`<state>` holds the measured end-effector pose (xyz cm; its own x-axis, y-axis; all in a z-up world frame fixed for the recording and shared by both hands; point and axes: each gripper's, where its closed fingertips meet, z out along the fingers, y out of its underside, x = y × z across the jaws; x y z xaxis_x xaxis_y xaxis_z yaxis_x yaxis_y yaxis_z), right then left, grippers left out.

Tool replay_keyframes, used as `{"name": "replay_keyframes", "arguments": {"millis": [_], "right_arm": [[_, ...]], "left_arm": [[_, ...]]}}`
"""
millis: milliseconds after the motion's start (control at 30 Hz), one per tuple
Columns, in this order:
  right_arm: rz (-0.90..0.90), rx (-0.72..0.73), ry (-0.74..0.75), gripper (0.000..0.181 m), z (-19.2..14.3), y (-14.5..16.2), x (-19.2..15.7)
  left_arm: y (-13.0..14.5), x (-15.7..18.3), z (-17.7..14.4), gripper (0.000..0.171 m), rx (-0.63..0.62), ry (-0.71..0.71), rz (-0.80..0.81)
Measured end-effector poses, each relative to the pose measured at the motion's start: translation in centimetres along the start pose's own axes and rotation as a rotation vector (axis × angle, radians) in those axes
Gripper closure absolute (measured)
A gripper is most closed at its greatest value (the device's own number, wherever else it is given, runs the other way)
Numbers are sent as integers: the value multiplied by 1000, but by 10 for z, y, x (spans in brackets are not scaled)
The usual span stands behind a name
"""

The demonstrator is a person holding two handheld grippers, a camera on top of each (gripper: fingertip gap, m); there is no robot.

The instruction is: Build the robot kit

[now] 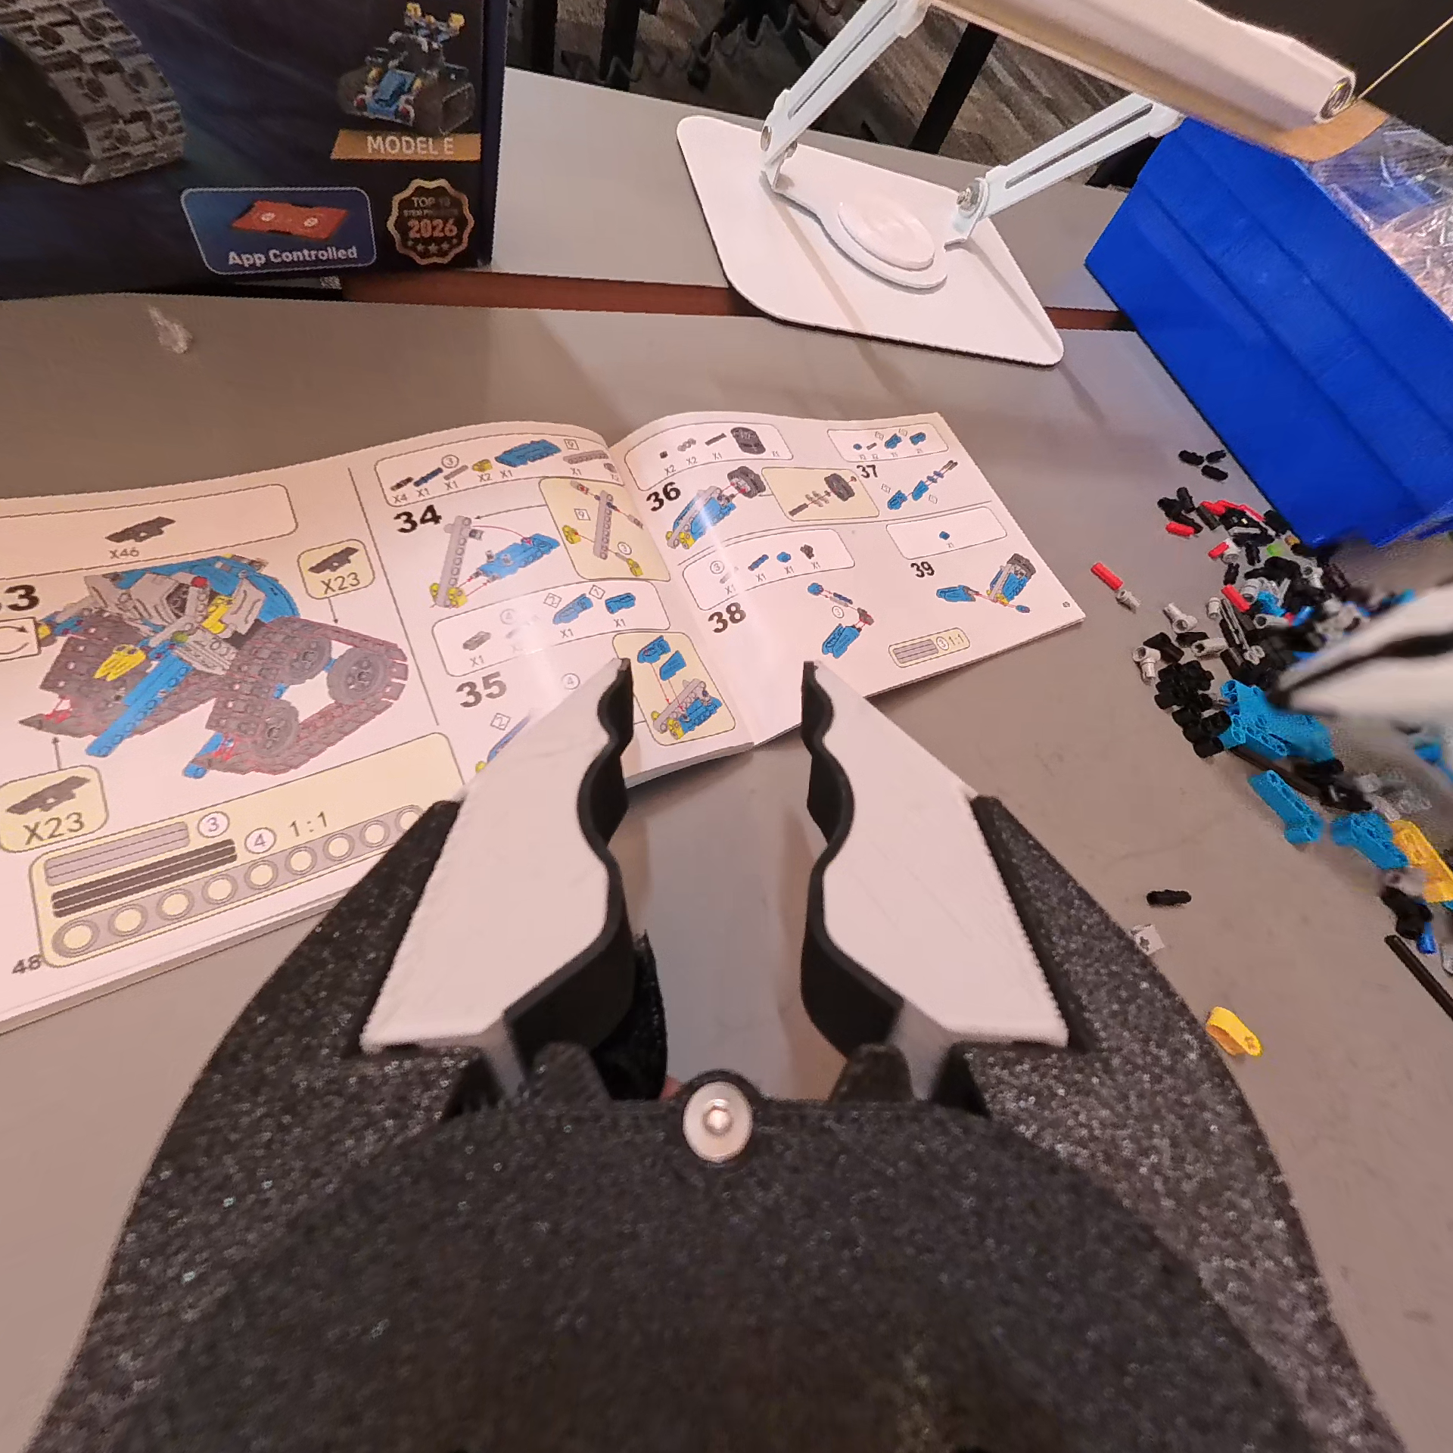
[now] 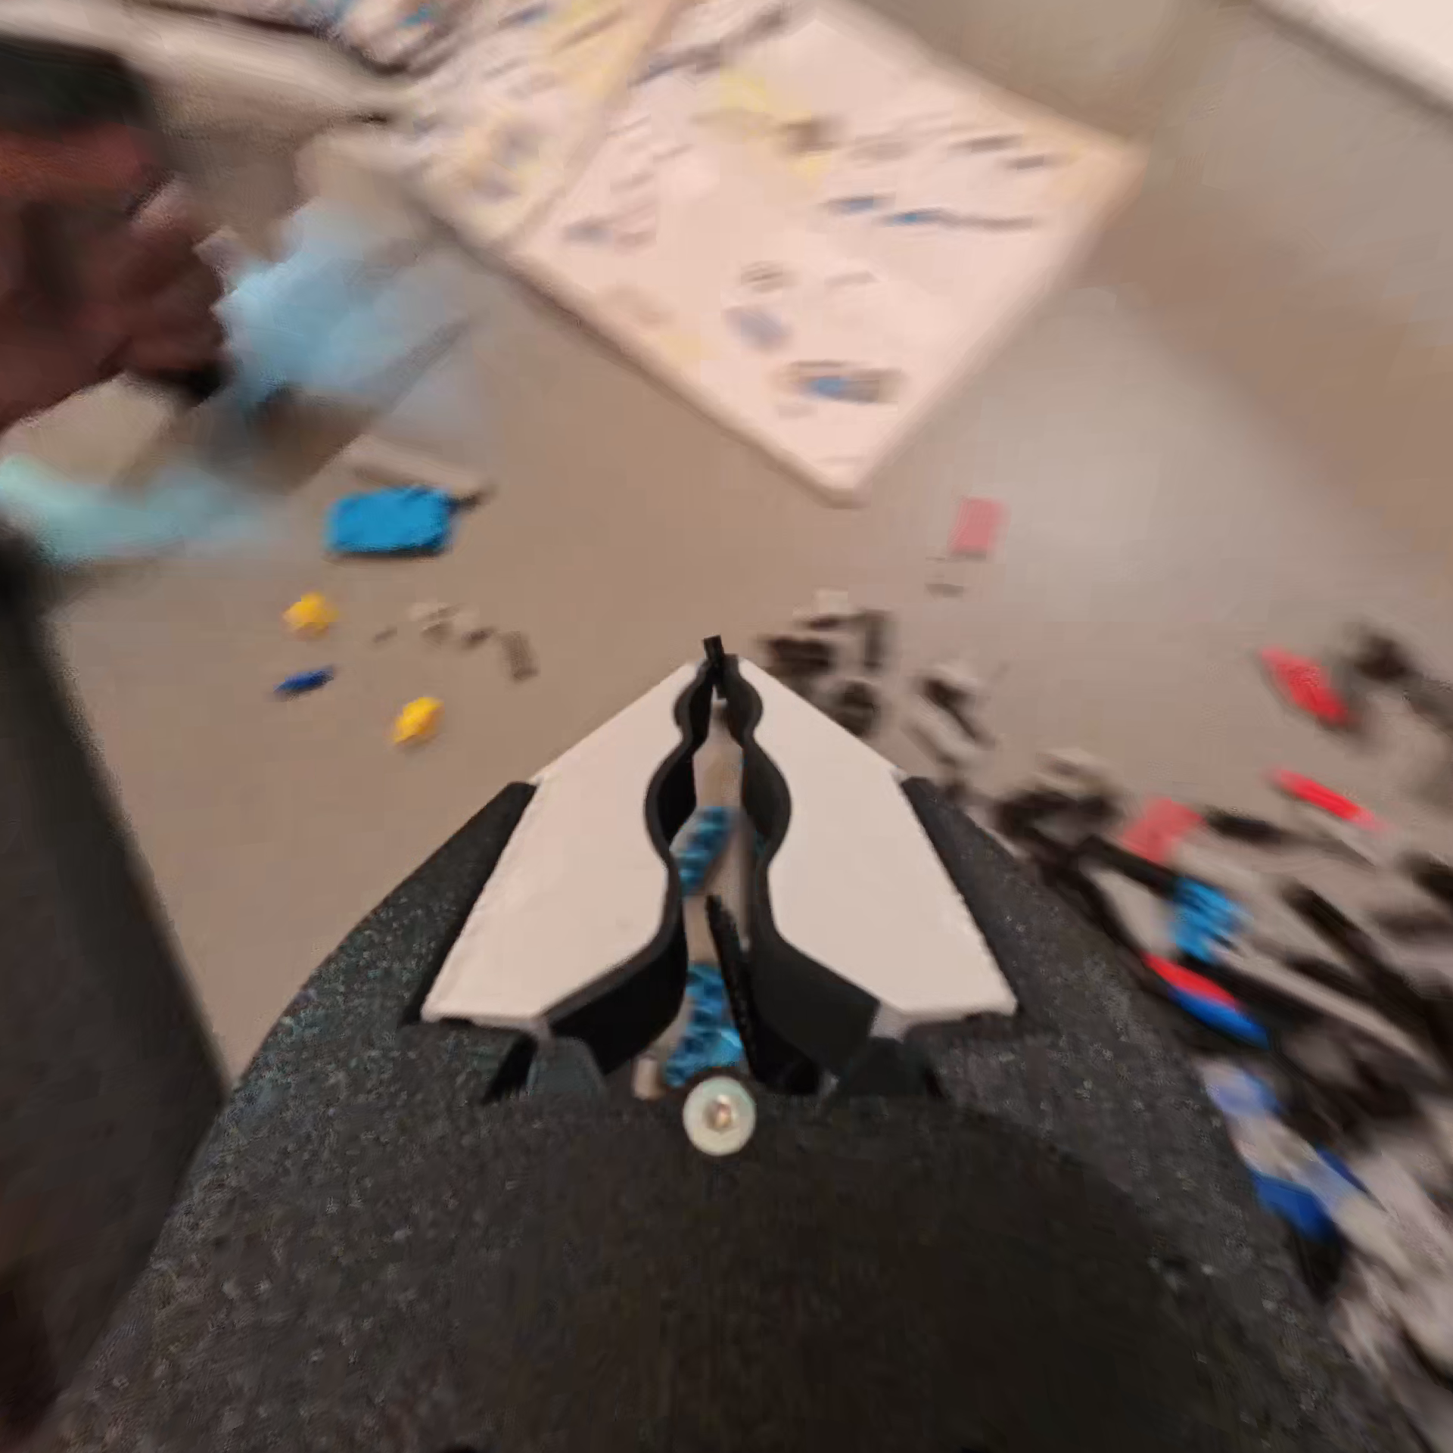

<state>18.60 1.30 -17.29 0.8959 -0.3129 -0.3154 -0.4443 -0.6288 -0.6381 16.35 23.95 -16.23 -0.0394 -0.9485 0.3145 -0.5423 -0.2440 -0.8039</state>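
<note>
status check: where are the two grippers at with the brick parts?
Done: no assembled piece is visible; the booklet lies open on the table.
In hand: the right gripper has its jaws closed on a small black pin. The left gripper is open and empty above the booklet's near edge.
Left: the loose parts pile beside the blue bin remains scattered.

Grey table [image 1: 983, 825], second table behind [image 1: 597, 173], dark patterned carpet [image 1: 668, 47] beyond

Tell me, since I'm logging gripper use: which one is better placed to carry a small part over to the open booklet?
Right, probably. The right gripper is shut on a small black pin; the left gripper hangs open and empty over the booklet.
</note>
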Motion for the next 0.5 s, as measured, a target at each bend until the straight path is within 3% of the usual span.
{"name": "replay_keyframes", "arguments": {"millis": [67,167,500], "right_arm": [[-127,-70,-152,178,16,7,-46],[-193,-181,-264,178,32,19,-82],[-236,-304,-195,172,51,37,-81]], "left_arm": [[1,0,0,129,-2,-1,2],[0,0,0,129,-2,-1,1],[2,2,1,129,-8,9,-3]]}}
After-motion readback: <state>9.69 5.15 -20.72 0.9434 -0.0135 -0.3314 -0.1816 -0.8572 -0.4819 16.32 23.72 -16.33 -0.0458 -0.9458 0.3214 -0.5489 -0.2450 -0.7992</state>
